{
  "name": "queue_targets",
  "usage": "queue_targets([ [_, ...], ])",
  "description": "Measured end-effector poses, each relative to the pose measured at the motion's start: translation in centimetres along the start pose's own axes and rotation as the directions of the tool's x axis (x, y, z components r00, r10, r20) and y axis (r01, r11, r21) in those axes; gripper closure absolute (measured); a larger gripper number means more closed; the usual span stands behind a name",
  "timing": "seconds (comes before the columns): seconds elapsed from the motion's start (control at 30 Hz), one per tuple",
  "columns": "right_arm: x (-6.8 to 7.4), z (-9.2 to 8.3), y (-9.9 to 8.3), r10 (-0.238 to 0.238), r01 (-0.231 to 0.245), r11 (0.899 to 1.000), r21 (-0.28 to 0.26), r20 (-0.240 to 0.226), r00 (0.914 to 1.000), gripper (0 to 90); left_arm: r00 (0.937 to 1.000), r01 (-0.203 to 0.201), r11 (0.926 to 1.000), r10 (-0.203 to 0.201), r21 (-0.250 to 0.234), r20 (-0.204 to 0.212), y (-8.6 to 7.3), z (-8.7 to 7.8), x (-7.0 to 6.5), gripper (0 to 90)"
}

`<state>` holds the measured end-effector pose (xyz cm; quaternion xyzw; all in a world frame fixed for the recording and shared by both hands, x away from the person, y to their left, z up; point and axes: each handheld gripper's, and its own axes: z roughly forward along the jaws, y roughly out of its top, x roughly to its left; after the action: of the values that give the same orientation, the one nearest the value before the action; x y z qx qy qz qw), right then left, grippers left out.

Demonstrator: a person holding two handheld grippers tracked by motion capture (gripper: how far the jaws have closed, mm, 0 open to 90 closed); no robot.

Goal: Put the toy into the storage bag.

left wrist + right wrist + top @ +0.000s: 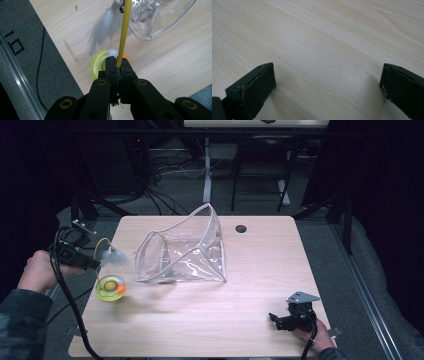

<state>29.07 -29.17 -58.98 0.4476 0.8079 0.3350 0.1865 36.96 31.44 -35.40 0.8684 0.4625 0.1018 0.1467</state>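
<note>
Nearest the lens in the left gripper view: two black jaws of the left gripper point(117, 65) pressed together, clamped on a thin yellow plastic wand point(123, 32) rising toward twelve o'clock. Hanging from the wand's far end, at eleven o'clock of the jaws, a grey-white feather tuft point(106, 26). Just past the jaw tips, a round translucent yellow-green toy base point(96, 65) with an orange ball point(125, 57) peeking out at its one o'clock. In the high view, far left, a hand point(37, 270) in a dark sleeve around the left gripper point(92, 264), at nine o'clock of the light wooden table point(250, 320); feather tuft point(114, 256) just off the jaw tips, wand point(101, 243) arching above, toy base point(110, 287) at five o'clock of the gripper, resting on the table near its left edge. At centre, a clear soft plastic pouch with pale trim point(182, 250), standing open, close beside the feather at its three o'clock, not visibly touching. Small dark round hole point(241, 228) at one o'clock of the pouch. Far right, at five o'clock of the table, the right gripper point(274, 319) lying low, held by a hand point(315, 335); in the right gripper view, jaws wide apart over bare wood, nothing between.
</note>
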Motion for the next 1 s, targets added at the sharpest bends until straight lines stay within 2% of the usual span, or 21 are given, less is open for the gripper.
queue_targets([
  [0.6, 0.0, 0.0, 0.0, -0.001, 0.001, 1.0, 0.001, -0.006, 1.0, 0.0, 0.9986, -0.05, 0.998, 0.051, 0.037, -0.017, 1.8, -2.3, -0.5, 88.0],
  [0.83, 0.0, 0.0, 0.0, -0.001, 0.001, 1.0, 0.001, -0.006, 1.0, 0.0, 0.9984, -0.049, 0.9986, 0.049, 0.019, -0.029, 2.6, -3.2, -0.4, 88.0],
  [1.0, 0.0, 0.0, 0.0, 0.0, 0.0, 1.0, 0.0, -0.004, 1.0, 0.0, 0.9978, -0.058, 0.998, 0.059, 0.025, -0.031, 3.2, -3.8, -0.5, 88.0],
])
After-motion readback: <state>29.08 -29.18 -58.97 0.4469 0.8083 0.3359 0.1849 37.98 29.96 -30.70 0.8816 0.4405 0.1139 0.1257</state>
